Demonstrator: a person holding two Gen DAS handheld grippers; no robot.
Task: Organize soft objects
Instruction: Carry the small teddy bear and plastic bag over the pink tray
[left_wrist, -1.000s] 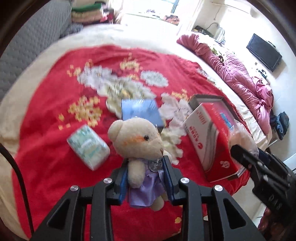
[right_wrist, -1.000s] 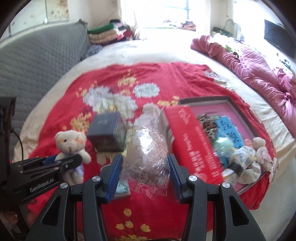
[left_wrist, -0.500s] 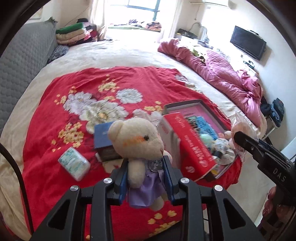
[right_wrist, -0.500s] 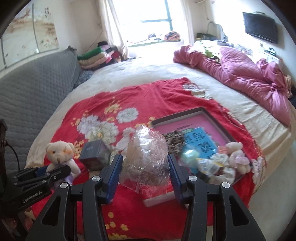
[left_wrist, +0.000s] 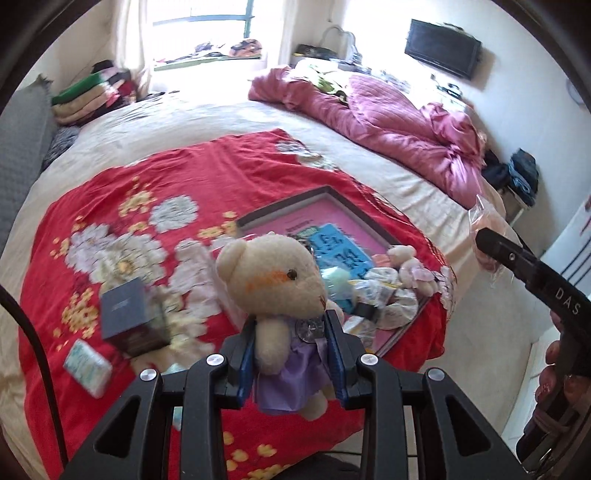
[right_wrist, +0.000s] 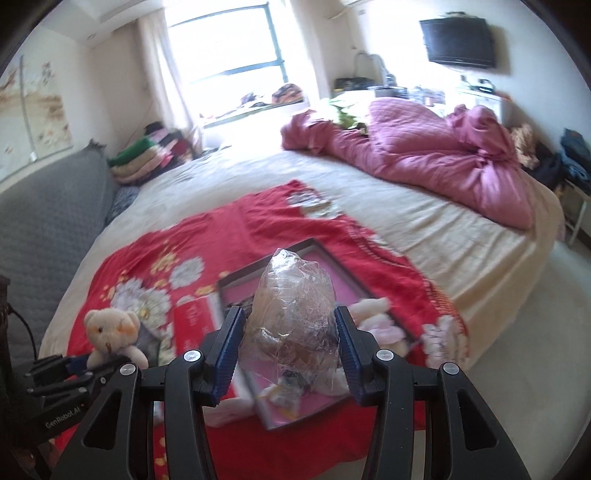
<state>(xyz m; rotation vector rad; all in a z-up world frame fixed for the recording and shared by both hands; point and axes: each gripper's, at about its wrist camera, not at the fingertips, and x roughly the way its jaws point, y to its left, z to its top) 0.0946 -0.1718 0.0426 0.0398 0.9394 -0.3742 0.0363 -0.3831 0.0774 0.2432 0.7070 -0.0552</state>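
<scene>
My left gripper (left_wrist: 291, 332) is shut on a cream teddy bear (left_wrist: 275, 284) in a purple dress, gripped at the body and held above the red floral blanket (left_wrist: 207, 177). My right gripper (right_wrist: 288, 332) is shut on a crinkled clear plastic bag (right_wrist: 291, 306) with something brownish inside. Below both lies a shallow box with a pink inside (left_wrist: 354, 218) that holds several small soft toys and a blue packet (left_wrist: 340, 251). The teddy (right_wrist: 110, 328) and the left gripper also show at the lower left of the right wrist view. The right gripper's finger (left_wrist: 517, 258) reaches in at the left wrist view's right edge.
On the blanket lie a dark grey box (left_wrist: 125, 314) and a small tissue pack (left_wrist: 86, 363). A red lid (right_wrist: 192, 325) rests beside the pink box. A pink quilt (right_wrist: 424, 158) is heaped on the bed's far side; folded clothes (right_wrist: 147, 158) sit by the grey headboard.
Both grippers have risen and pulled back from the bed while rolling, each keeping its hold. The pink box now sits lower and more central in both views.
</scene>
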